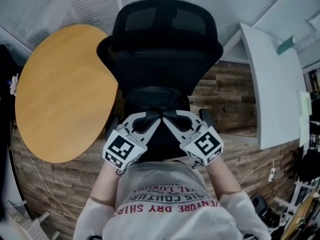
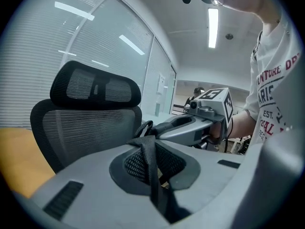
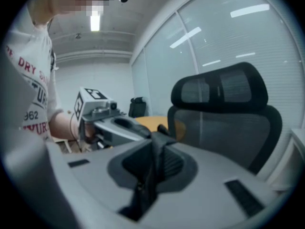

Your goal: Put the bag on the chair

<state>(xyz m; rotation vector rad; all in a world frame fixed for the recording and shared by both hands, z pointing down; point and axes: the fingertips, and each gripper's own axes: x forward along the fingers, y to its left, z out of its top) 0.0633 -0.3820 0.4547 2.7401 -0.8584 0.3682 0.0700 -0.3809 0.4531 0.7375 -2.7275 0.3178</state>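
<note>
Where the pale glass walls [image 1: 60,9] with their fine horizontal blinds meet a rough wood-plank floor [image 1: 225,91], two surfaces flank the scene: a round, smooth tabletop [image 1: 60,94] of honey-coloured wood on the left and a flat white rectangular tabletop [image 1: 272,89] on the right. Between them stands a black office chair [image 1: 160,49] with a curved mesh back and a separate mesh headrest. Facing it is a person in a white shirt [image 1: 165,199] printed with red lettering. The black bag [image 1: 155,98] is held up just in front of the chair's back, over the seat. It is black against black, so I cannot tell whether its base touches the seat. The left gripper [image 1: 156,119] has its grey fingers pressed together on a flat woven strap [image 2: 151,171]. The right gripper [image 1: 166,120] pinches a dark fold of bag fabric [image 3: 151,171] the same way.
</note>
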